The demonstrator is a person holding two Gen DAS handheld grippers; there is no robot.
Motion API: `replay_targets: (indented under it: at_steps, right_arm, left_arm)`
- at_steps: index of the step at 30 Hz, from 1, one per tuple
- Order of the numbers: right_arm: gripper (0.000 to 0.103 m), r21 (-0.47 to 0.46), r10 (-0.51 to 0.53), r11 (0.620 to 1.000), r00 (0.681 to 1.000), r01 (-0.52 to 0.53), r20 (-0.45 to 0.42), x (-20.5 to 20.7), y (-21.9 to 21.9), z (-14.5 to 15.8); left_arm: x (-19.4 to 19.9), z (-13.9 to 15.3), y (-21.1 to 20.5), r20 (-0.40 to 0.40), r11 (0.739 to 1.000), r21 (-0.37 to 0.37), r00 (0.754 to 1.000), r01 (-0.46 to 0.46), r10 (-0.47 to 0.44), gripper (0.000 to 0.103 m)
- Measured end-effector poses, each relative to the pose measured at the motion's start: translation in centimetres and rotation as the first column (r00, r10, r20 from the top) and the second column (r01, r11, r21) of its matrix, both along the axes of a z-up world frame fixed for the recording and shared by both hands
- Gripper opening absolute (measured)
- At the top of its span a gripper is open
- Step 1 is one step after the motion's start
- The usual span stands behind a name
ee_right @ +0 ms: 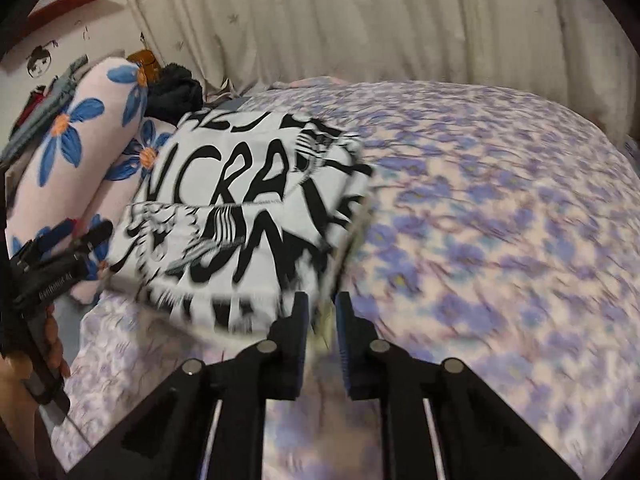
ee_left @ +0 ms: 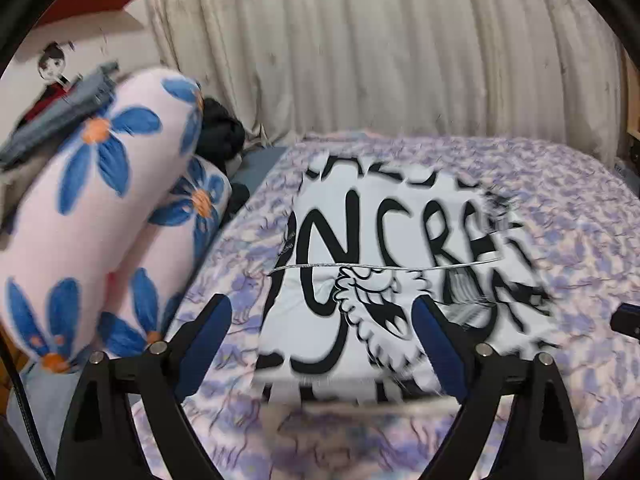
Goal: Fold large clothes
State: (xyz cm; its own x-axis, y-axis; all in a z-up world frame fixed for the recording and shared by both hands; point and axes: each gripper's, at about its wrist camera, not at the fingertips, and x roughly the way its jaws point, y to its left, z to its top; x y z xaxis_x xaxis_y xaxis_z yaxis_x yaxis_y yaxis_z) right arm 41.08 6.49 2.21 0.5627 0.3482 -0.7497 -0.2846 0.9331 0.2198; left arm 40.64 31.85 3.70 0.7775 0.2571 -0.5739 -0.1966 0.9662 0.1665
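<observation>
A white garment with bold black lettering lies folded into a rough rectangle on the purple-flowered bedspread. My left gripper is open, its blue-padded fingers spread over the garment's near edge, holding nothing. In the right wrist view the garment is blurred and its right edge is lifted. My right gripper is shut on that edge of the garment near its front right corner. The left gripper shows at the far left, in a hand.
Two pink bolsters with blue flowers lie along the left side of the bed. Dark clothing is heaped behind them. A cream pleated curtain hangs behind the bed. The bedspread stretches to the right.
</observation>
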Motion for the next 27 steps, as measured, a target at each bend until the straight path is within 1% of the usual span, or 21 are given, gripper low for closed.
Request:
replay_targets:
  at_steps: [2,4,5,7,9,10,11,12,13,15,20,22,24,25,26,27]
  right_arm:
    - [0.032,0.004,-0.015,1.000,1.000,0.015,0.003,-2.9,-2.7,1.6]
    - [0.041,0.002,-0.019,1.000,1.000,0.019,0.024,-6.8,-5.5,3.9]
    - [0.045,-0.003,-0.021,1.000,0.999,0.021,0.030,-8.0,-6.2,4.8]
    - [0.046,-0.017,-0.013,1.000,0.999,0.014,0.051,-11.9,-8.6,7.0]
    - [0.046,-0.030,-0.012,0.999,0.998,0.014,0.061,-14.7,-10.4,8.5]
    - [0.050,-0.048,-0.014,0.999,0.998,0.017,0.063,-16.4,-11.4,9.2]
    - [0.054,-0.056,-0.018,0.998,0.997,0.022,0.070,-18.0,-12.4,9.8]
    - [0.057,-0.061,-0.020,0.998,0.997,0.025,0.080,-19.3,-13.2,10.2]
    - [0.061,-0.072,-0.027,0.997,0.996,0.033,0.083,-20.5,-14.0,10.5]
    - [0.063,-0.076,-0.031,0.996,0.996,0.037,0.082,-23.1,-15.6,10.6]
    - [0.063,-0.089,-0.050,0.995,0.997,0.055,0.051,-27.9,-18.6,9.1]
    - [0.064,-0.085,-0.066,0.994,0.997,0.070,0.043,-29.8,-19.8,8.2]
    - [0.071,-0.053,-0.077,0.995,0.996,0.079,0.039,-31.8,-20.8,7.4]
    - [0.079,-0.045,-0.093,0.995,0.995,0.094,0.033,-32.7,-21.3,6.8]
    - [0.082,-0.039,-0.107,0.993,0.994,0.108,0.028,-33.7,-21.8,6.1]
    - [0.082,-0.045,-0.114,0.992,0.993,0.115,0.029,-34.3,-22.1,5.8]
  left_arm:
    - [-2.6,1.4,-0.8,0.012,1.000,0.000,1.000,-0.009,0.009,0.093]
    - [-5.7,2.6,-2.0,0.002,1.000,-0.016,1.000,-0.013,0.013,0.093]
    - [-7.3,3.1,-2.6,-0.003,0.999,-0.040,1.000,-0.007,0.007,0.093]
    - [-10.6,3.9,-3.9,-0.032,0.995,-0.096,0.999,0.000,-0.003,0.093]
    - [-13.9,4.4,-5.7,-0.078,0.989,-0.145,0.996,0.022,-0.033,0.093]
    - [-15.3,4.6,-6.4,-0.084,0.988,-0.151,0.996,0.025,-0.038,0.093]
    - [-17.1,4.9,-7.5,-0.080,0.986,-0.160,0.995,0.044,-0.058,0.093]
    - [-18.8,5.1,-8.7,-0.070,0.984,-0.165,0.994,0.066,-0.079,0.093]
    - [-20.0,5.3,-9.6,-0.070,0.984,-0.161,0.994,0.072,-0.084,0.097]
    - [-22.9,5.6,-11.9,-0.067,0.983,-0.157,0.992,0.091,-0.103,0.102]
    - [-29.9,6.2,-16.6,-0.024,0.971,-0.212,0.993,0.112,-0.120,0.102]
    - [-32.2,6.1,-18.7,-0.011,0.969,-0.205,0.990,0.136,-0.141,0.102]
    - [-34.6,5.8,-20.9,0.009,0.975,-0.166,0.989,0.146,-0.147,0.102]
    - [-35.9,5.4,-22.1,0.015,0.978,-0.143,0.989,0.149,-0.148,0.102]
    - [-36.9,5.1,-23.2,0.009,0.980,-0.130,0.989,0.149,-0.149,0.102]
    - [-37.6,4.7,-24.1,0.002,0.980,-0.127,0.988,0.154,-0.155,0.102]
